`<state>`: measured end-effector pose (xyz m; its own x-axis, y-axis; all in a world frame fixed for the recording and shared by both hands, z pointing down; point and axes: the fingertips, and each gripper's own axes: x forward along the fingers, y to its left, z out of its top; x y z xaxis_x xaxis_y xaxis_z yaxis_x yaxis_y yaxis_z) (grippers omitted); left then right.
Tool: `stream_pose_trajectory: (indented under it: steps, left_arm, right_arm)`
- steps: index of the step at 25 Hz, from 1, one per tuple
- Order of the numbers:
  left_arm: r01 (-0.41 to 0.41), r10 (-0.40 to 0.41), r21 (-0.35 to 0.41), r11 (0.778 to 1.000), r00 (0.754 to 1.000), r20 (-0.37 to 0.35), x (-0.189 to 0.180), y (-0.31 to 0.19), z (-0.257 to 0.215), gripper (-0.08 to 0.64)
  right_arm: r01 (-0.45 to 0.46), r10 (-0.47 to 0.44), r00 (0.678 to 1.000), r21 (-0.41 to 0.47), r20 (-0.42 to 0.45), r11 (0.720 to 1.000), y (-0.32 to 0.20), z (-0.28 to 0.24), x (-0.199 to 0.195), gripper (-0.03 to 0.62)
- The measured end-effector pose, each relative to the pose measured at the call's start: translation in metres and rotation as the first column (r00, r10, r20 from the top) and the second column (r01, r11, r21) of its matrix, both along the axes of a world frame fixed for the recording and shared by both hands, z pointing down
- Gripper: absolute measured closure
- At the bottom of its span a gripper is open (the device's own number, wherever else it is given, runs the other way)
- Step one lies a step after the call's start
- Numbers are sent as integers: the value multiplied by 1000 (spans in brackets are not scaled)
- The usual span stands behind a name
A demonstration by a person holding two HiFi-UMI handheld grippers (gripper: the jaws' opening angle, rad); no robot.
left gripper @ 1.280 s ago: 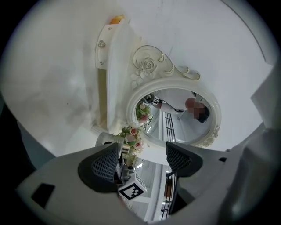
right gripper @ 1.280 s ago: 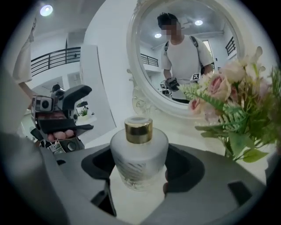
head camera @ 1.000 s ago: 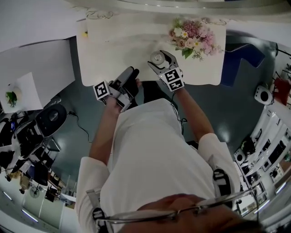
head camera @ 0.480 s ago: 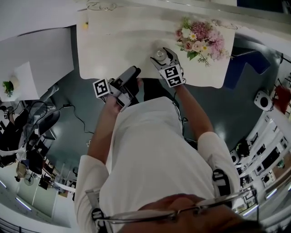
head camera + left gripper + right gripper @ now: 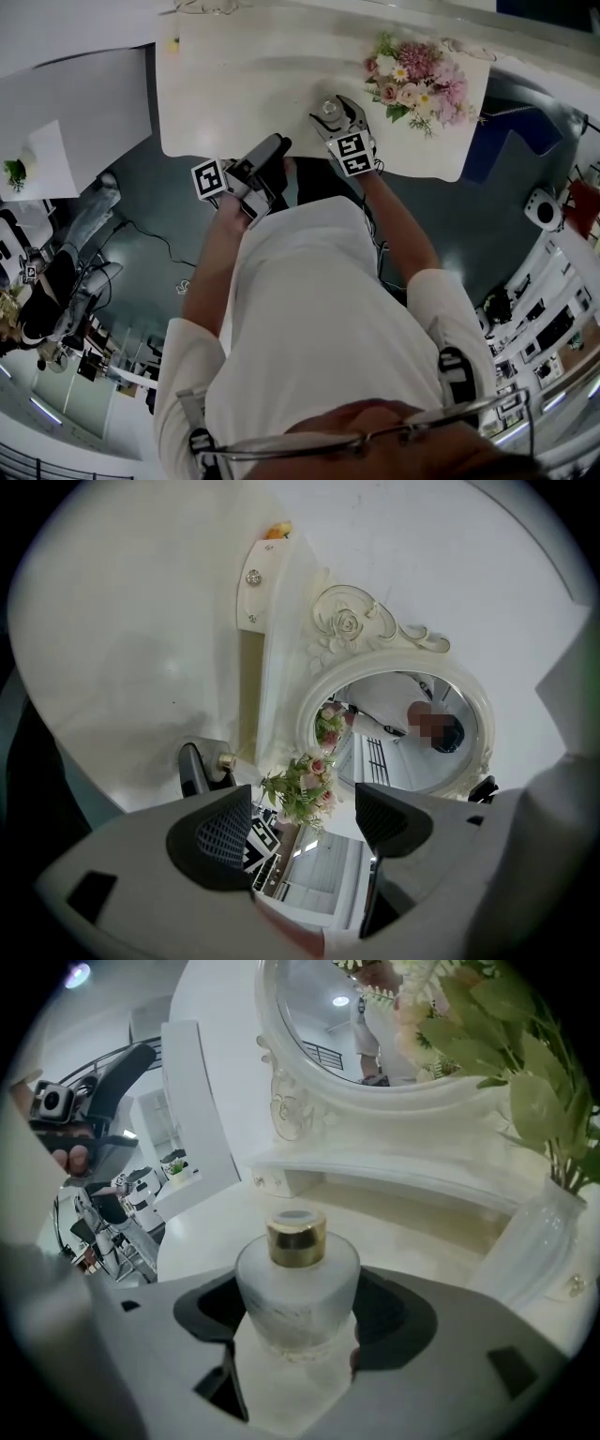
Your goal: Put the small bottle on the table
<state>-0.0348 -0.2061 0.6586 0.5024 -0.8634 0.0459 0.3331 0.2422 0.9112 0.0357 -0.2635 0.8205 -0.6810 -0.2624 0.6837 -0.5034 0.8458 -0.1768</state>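
Note:
A small frosted bottle (image 5: 295, 1288) with a gold cap (image 5: 296, 1236) stands upright between the jaws of my right gripper (image 5: 300, 1314), which is shut on it. In the head view that right gripper (image 5: 336, 114) holds the bottle (image 5: 327, 110) over the front middle of the cream table (image 5: 244, 84). Whether the bottle's base touches the tabletop I cannot tell. My left gripper (image 5: 267, 155) hangs just off the table's front edge. Its jaws are open in the left gripper view (image 5: 305, 827), with nothing between them. Beyond them the bottle (image 5: 221, 760) shows small.
A bouquet of pink flowers (image 5: 417, 80) in a clear vase (image 5: 530, 1241) stands right of the bottle. An ornate oval mirror (image 5: 394, 724) and a low shelf with drawers (image 5: 375, 1180) line the table's back. White tables (image 5: 66, 103) stand to the left.
The head view has shifted a little. The right gripper still holds the bottle over the same part of the table, and the left gripper has barely moved.

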Motion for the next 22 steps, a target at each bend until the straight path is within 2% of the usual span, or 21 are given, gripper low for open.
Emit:
stream_pose_trajectory:
  steps: [11,22]
  left_arm:
    - [25,-25,12,1000,999,23,6,1,-3,213]
    - [35,-36,21,999,998,42,15,15,-11,213]
  right_arm:
    - [-15,15,1000,-18,-6,1000,5,14,11,250]
    - [35,-35,998,-13,-51,999,17,19,12,232]
